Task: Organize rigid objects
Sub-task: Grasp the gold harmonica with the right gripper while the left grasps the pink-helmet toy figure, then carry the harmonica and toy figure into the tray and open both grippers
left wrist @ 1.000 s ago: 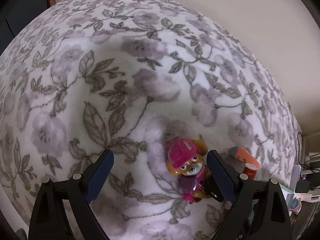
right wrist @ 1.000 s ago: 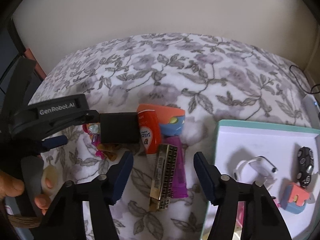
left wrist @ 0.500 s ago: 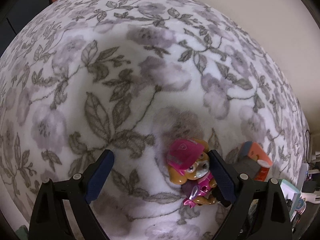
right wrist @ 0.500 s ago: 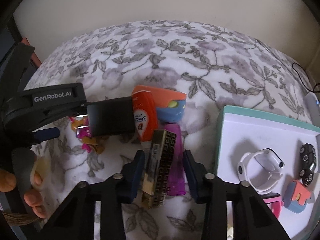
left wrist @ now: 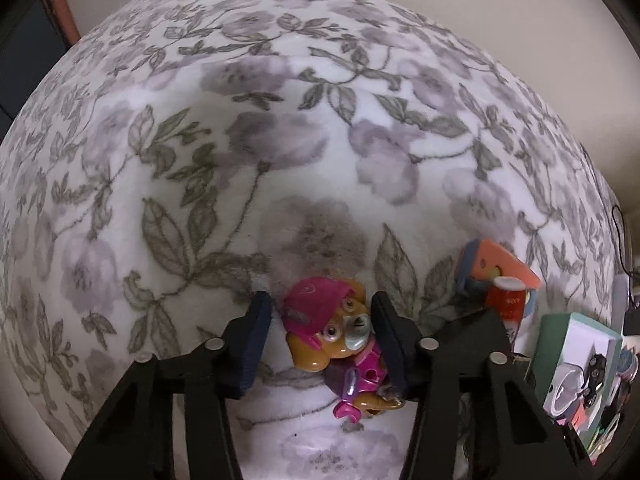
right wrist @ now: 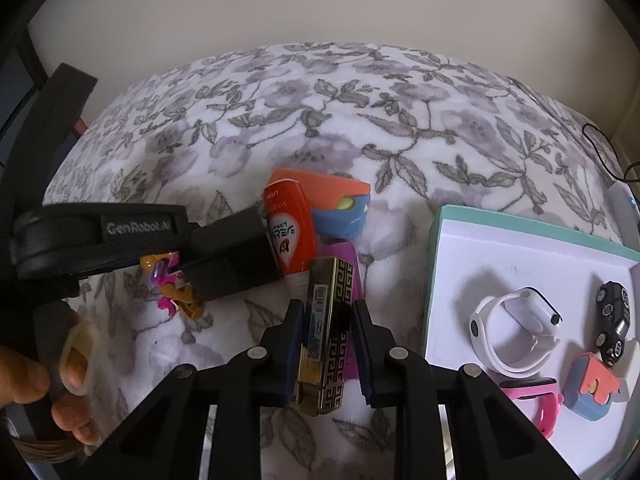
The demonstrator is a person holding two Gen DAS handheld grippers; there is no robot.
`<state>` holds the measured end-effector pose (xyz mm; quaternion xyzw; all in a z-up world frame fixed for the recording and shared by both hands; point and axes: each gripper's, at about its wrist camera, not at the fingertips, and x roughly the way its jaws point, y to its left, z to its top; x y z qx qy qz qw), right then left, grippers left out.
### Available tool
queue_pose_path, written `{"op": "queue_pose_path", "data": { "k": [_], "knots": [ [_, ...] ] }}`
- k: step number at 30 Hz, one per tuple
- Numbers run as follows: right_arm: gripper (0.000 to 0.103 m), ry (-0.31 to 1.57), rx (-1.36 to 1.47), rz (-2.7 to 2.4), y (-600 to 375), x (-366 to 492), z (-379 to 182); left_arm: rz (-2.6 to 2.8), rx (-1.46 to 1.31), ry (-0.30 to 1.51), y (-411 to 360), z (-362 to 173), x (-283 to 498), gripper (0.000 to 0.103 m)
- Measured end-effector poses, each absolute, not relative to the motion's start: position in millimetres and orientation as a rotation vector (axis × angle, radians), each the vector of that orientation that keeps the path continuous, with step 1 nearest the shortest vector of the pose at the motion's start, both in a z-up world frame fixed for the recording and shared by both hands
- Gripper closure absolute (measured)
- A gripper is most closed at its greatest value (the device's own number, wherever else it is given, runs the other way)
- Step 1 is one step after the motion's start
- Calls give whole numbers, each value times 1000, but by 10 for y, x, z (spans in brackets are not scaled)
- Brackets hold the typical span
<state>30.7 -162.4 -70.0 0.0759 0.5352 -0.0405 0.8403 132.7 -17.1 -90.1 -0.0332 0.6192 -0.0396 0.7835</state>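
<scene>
My left gripper [left wrist: 320, 312] has closed around a pink-capped toy puppy [left wrist: 332, 332] lying on the floral blanket [left wrist: 240, 140]; the right pad touches it, and a thin gap shows at the left pad. My right gripper [right wrist: 324, 316] is shut on a gold and black patterned box [right wrist: 326, 332], tilted up off a purple bar [right wrist: 352, 280]. An orange tube [right wrist: 290, 232] and an orange and blue block [right wrist: 340, 204] lie just beyond. The puppy's legs [right wrist: 176, 292] show under the left gripper in the right wrist view.
A teal-rimmed white tray [right wrist: 452, 248] at the right holds a white watch [right wrist: 504, 332], a black toy car [right wrist: 612, 320], a pink band [right wrist: 532, 396] and an orange and blue block [right wrist: 592, 388]. A beige wall lies behind the blanket. A black cable [right wrist: 600, 148] runs at far right.
My left jaws narrowed around the puppy. My right jaws closed on the gold box and raised its far end.
</scene>
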Motion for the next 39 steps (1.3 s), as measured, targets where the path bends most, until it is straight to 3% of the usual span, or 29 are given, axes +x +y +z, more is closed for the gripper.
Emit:
{"op": "queue_pose_path", "data": {
  "k": [5, 7, 39],
  "knots": [
    [78, 1125, 175, -89, -1654, 295, -674, -88, -108, 1337, -155, -899, 1332, 60],
    [85, 1116, 193, -92, -1681, 285, -650, -90, -125, 1333, -126, -877, 1337, 61],
    [86, 978, 368, -84, -1977, 140, -297, -110, -237, 1109, 97, -153, 1276, 63]
  ]
}}
